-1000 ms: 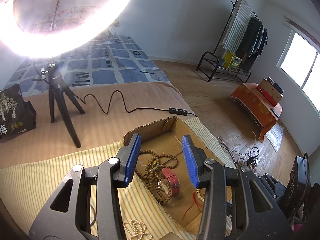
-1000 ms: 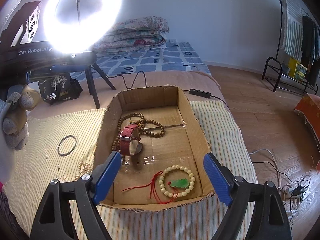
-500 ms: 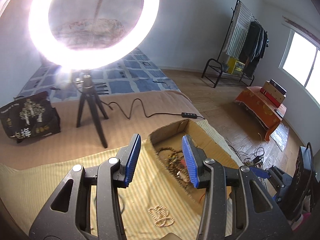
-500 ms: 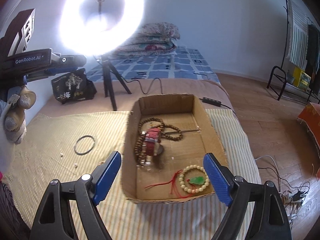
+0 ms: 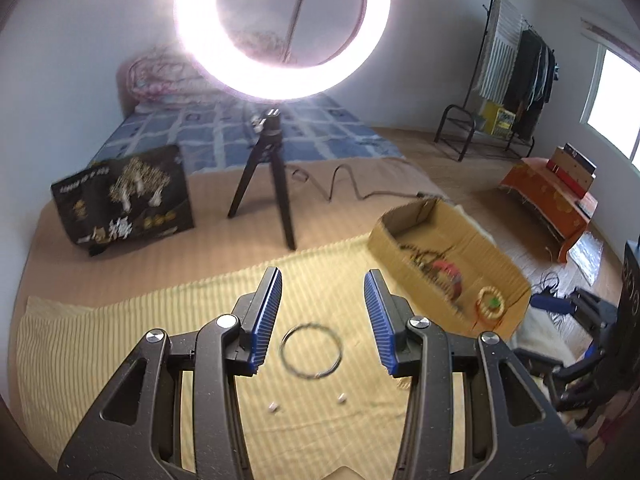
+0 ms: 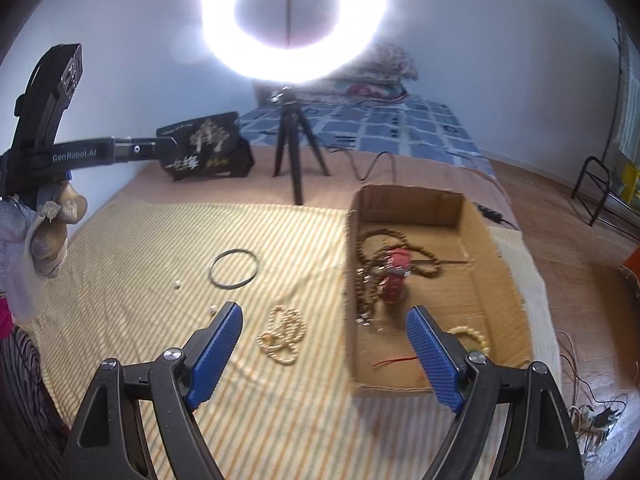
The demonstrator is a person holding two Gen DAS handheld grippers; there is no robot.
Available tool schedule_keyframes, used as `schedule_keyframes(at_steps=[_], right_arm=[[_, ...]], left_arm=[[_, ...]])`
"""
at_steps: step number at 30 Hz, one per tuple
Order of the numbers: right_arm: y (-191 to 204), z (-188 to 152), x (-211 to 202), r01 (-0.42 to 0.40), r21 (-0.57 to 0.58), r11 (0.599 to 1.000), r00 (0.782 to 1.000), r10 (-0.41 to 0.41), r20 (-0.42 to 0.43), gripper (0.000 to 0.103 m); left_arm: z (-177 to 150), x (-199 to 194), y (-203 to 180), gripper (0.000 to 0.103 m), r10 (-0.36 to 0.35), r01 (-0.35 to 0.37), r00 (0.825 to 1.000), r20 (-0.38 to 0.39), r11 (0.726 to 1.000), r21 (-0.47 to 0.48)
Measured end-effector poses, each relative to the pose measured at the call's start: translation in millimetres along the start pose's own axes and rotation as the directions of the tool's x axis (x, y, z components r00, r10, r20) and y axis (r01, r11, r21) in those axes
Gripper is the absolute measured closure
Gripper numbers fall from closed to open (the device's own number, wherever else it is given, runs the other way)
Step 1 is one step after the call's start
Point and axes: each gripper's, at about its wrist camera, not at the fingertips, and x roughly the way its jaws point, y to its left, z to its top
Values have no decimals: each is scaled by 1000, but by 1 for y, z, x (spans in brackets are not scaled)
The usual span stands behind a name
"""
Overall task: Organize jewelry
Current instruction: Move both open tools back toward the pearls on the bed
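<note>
You have a yellow cloth (image 6: 132, 264) with thin pale stripes, a plain brown cardboard box (image 6: 504, 280), a thin dark ring (image 6: 234, 268), cream pearl beads (image 6: 282, 334), a red watch (image 6: 396, 276) among brown wooden beads (image 6: 370, 248), and blue ribbed pads (image 5: 264, 316) on your black tool

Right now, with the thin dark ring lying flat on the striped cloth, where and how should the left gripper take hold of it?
Probably from above. The thin dark ring lies flat on the striped cloth, so no side stands up to pinch. The left gripper is open and empty, with the ring showing between its fingers. Lower one finger inside the hoop and one outside, then close across the wire at its near arc.
</note>
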Motion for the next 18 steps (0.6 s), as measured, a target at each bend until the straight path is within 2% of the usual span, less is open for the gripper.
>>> schedule_keyframes(at_steps=[8, 18], right_arm=[[30, -13, 26, -65, -36, 997, 996, 62, -71, 26], [43, -26, 67, -81, -8, 997, 981, 78, -177, 36]], left_arm=[[-49, 10, 29, 60, 29, -33, 995, -91, 999, -35], [-94, 29, 44, 60, -9, -7, 985, -174, 996, -90]])
